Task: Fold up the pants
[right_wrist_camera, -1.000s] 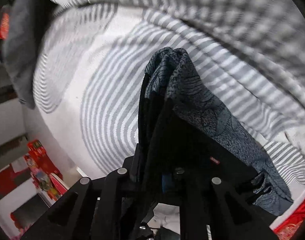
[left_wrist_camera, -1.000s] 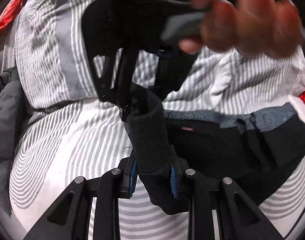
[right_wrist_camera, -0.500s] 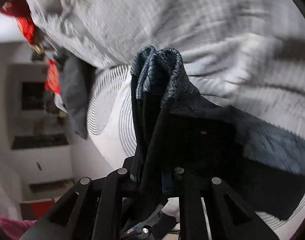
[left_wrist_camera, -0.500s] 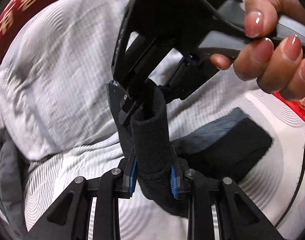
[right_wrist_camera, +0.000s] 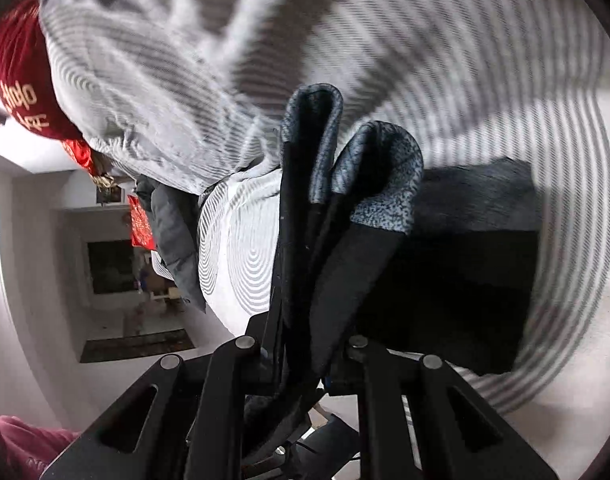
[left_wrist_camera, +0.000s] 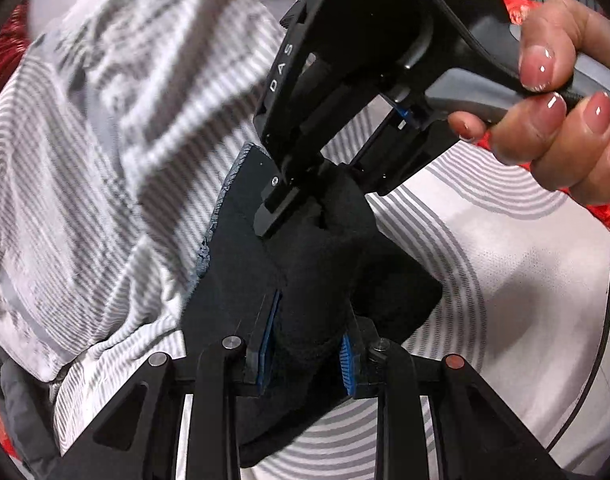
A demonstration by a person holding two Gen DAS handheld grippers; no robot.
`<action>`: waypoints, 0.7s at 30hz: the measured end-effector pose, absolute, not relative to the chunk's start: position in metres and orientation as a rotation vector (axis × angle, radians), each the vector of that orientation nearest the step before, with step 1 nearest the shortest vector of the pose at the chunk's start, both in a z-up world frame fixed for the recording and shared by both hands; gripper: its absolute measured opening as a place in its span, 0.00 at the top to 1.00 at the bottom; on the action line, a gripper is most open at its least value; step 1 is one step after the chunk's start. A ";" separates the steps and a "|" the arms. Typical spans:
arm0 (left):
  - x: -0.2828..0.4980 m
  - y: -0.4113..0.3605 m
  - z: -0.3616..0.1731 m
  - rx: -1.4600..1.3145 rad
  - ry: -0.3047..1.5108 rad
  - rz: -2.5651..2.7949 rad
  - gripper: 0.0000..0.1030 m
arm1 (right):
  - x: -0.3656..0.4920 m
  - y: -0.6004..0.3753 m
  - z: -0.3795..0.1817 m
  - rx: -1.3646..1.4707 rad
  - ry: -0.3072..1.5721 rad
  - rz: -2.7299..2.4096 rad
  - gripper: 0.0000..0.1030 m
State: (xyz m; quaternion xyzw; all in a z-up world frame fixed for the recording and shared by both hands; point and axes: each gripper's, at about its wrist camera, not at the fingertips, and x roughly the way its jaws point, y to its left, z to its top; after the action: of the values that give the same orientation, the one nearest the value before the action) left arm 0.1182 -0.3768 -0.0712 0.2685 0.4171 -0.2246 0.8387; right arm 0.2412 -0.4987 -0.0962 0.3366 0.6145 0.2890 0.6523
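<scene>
We had the pants [left_wrist_camera: 241, 264] partly folded: left claw [left_wrist_camera: 305, 344] and right claw [right_wrist_camera: 305, 344] both clamped on bunched layers above the striped bed [left_wrist_camera: 485, 280]; laying flat remained.

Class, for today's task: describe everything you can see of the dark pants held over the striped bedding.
The pants are black, soft-looking fabric with a speckled blue-grey band at the bunched edges, likely a waistband or lining. They are partly folded, gathered into thick layers. The left tongs are shut on one bunch between blue pads, and the right tongs pinch the fabric just beyond. The rest hangs down to a flat, dark rectangle lying on the grey-and-white striped bedding.
</scene>
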 end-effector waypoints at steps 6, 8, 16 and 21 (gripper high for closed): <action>0.124 -0.403 -0.108 0.606 0.943 -0.457 0.73 | 0.246 -0.527 -0.140 0.801 1.415 0.661 0.85; 0.124 -0.409 -0.116 0.622 0.952 -0.456 0.73 | 0.246 -0.535 -0.151 0.811 1.417 0.661 0.85; 0.118 -0.436 -0.151 0.695 0.991 -0.454 0.73 | 0.241 -0.557 -0.182 0.748 1.433 0.646 0.84; 0.114 -0.436 -0.144 0.723 1.000 -0.418 0.72 | 0.238 -0.554 -0.166 0.647 1.428 0.630 0.75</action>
State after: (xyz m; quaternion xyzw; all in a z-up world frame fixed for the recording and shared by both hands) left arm 0.1140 -0.4362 -0.1436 0.3364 0.4654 -0.1947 0.7952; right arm 0.2379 -0.5536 -0.1658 0.2863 0.6320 0.2788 0.6640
